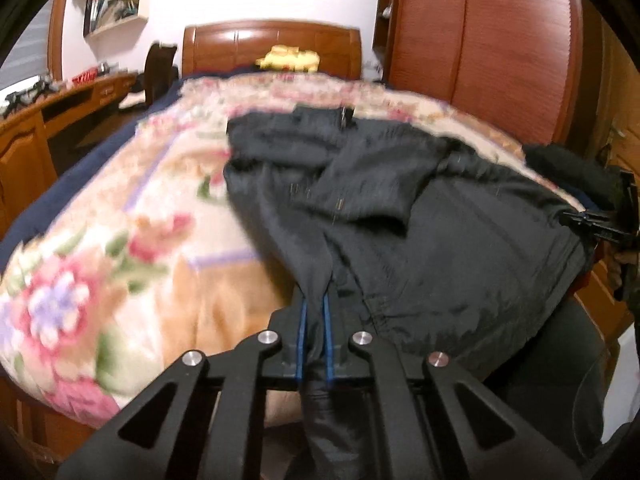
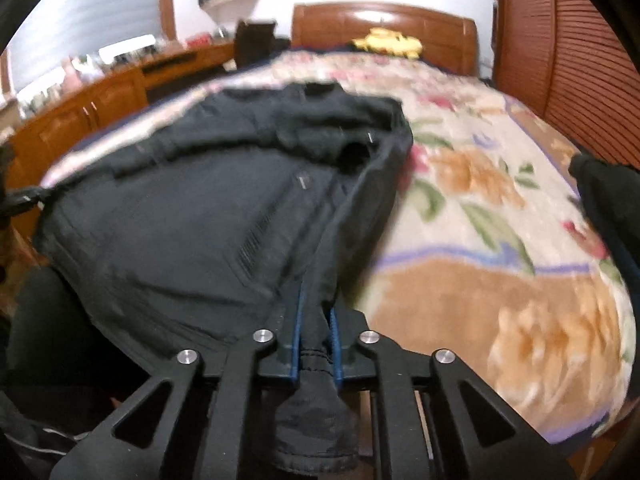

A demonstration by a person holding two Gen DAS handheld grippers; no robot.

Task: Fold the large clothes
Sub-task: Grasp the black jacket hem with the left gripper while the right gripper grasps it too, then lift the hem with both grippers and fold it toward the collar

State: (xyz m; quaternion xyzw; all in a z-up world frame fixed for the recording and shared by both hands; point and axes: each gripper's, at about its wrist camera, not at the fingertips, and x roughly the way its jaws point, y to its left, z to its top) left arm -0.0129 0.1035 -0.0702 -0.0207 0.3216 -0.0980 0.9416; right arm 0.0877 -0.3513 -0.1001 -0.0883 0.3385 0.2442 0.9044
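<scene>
A large black jacket lies spread on the floral blanket of a bed. My left gripper is shut on the jacket's near left corner, with cloth pinched between its blue pads. My right gripper is shut on the jacket's near right corner, and the hem hangs down through its jaws. The right gripper also shows at the far right of the left wrist view, and the left gripper at the far left of the right wrist view. The jacket's far end is bunched.
The bed has a wooden headboard with a yellow item by it. A wooden desk runs along the left side. A brown wardrobe stands on the right. Another dark garment lies at the blanket's right edge.
</scene>
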